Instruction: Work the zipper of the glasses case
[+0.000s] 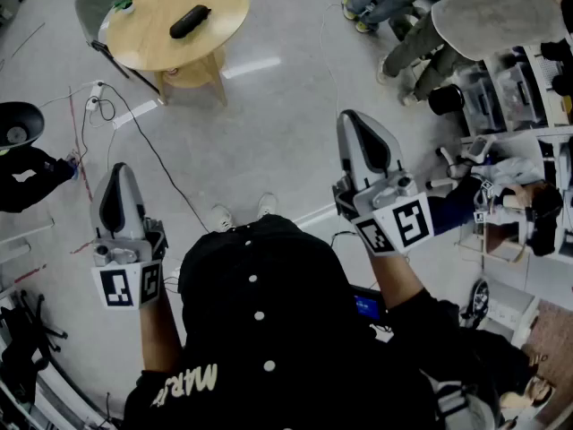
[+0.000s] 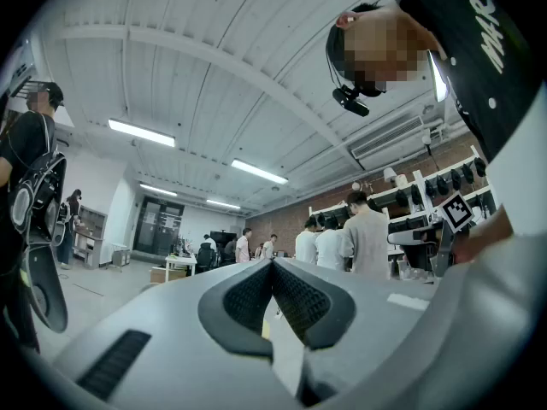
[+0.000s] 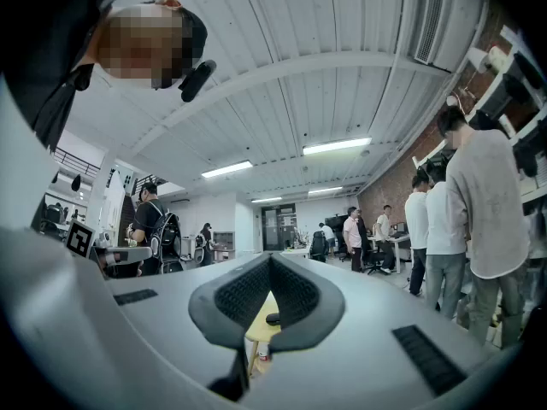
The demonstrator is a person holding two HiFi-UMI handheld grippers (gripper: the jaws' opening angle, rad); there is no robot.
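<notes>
1. We're standing well back from the round desk (image 1: 148, 45), which sits across the floor at eleven o'clock.
2. The glasses case (image 1: 189, 21) is dark and oblong. It lies near the middle of the desk with nothing touching it.
3. The left gripper (image 1: 120, 174) has its jaws pressed together with nothing between them. The right gripper (image 1: 355, 120) is the same, closed and empty.
4. We judge the step in hand to be the approach. We should close in on the desk first and part both jaws before lowering them.
5. From here the zipper pull is too small to make out, so we find it before committing.
6. One gripper should pin the case body while the other pinches the pull.
7. The case will likely slide on smooth wood, so we pin it firmly and draw along the zipper line, not upward.
</notes>
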